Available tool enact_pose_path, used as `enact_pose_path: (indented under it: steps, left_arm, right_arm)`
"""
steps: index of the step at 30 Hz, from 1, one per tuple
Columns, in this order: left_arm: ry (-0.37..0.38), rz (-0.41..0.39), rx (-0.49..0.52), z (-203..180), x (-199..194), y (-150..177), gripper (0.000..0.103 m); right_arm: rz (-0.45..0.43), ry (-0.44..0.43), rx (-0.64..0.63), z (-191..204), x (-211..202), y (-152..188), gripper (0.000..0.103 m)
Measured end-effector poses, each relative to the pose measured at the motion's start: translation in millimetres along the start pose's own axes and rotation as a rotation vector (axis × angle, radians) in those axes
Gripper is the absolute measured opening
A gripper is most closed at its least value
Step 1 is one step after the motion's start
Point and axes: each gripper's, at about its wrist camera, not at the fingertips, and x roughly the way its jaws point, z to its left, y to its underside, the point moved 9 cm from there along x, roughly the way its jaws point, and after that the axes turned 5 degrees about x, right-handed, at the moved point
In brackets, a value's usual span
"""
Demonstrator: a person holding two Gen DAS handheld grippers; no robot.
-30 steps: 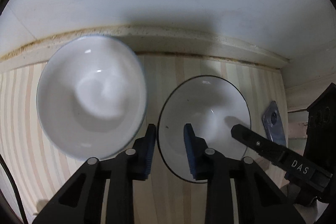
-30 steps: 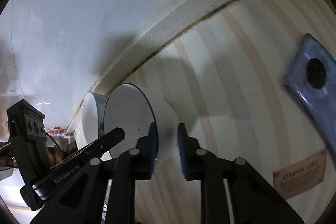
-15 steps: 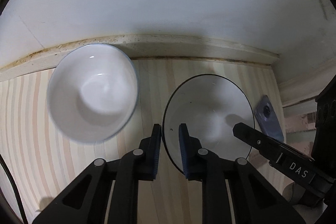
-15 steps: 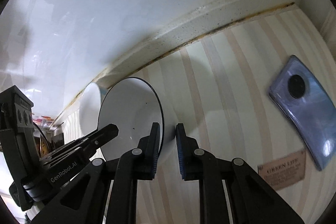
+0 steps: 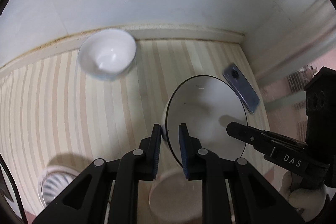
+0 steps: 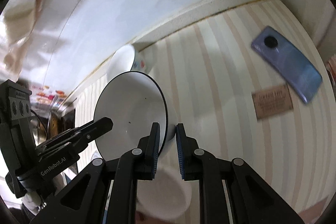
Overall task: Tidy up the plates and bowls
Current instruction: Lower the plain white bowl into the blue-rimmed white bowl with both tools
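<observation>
A white bowl with a thin black rim is held in the air between both grippers. My left gripper is shut on its left rim. My right gripper is shut on its right rim, and the bowl shows there too. A second white bowl with coloured dots on its outside sits on the striped counter near the back wall. A pale round bowl lies below the held bowl, partly hidden by my fingers; it also shows in the right wrist view.
A blue-grey phone lies on the counter at the right, with a brown label beside it. A striped round dish sits at the lower left. A wall and raised ledge bound the counter at the back.
Both grippers have closed on the black-rimmed bowl and lifted it up and back from the counter. The other white bowl stays by the wall and now looks farther away.
</observation>
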Motion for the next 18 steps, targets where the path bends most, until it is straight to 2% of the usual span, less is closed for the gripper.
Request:
enact_pose_path:
  steps: [9,18]
  left_arm:
    - [0.022,0.074,0.020,-7.8,-5.5,66.8,0.015]
    - [-0.009,0.155,0.062,-4.3,17.1,100.7,0.015]
  right_arm:
    - [0.071,0.020,0.011,-6.2,-12.6,80.5,0.017]
    - [0.118,0.060,0.023,-22.1,4.7,120.0,0.017]
